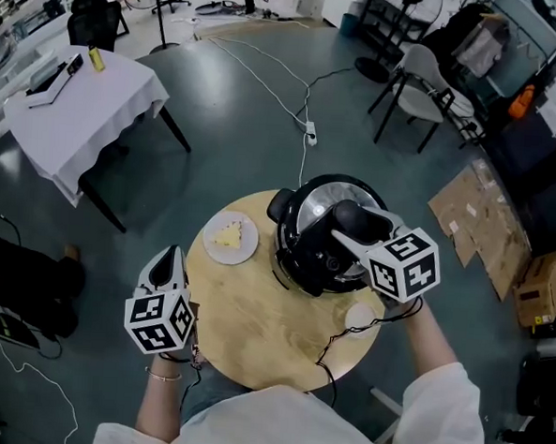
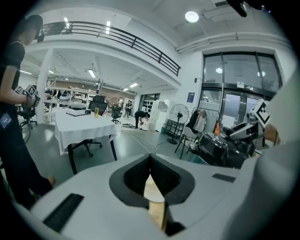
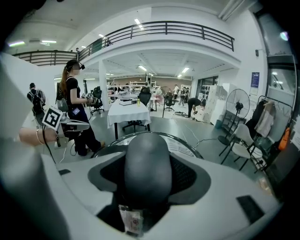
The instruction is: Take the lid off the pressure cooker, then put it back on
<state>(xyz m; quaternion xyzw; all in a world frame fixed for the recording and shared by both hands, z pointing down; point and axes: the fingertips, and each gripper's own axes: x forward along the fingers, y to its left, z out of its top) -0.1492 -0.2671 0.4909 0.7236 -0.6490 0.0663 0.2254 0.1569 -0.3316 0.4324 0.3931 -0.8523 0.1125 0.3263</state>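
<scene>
A black pressure cooker stands at the right of a round wooden table. Its shiny-rimmed lid lies over the pot; whether it rests fully on the rim I cannot tell. My right gripper is shut on the lid's dark rounded handle, which fills the space between the jaws in the right gripper view. My left gripper hovers at the table's left edge, apart from the cooker, jaws shut and empty. The cooker shows at the right of the left gripper view.
A white plate with a yellow piece of food sits left of the cooker. A small white round object lies near the table's front right. A cable runs across the floor behind. A white-clothed table stands far left.
</scene>
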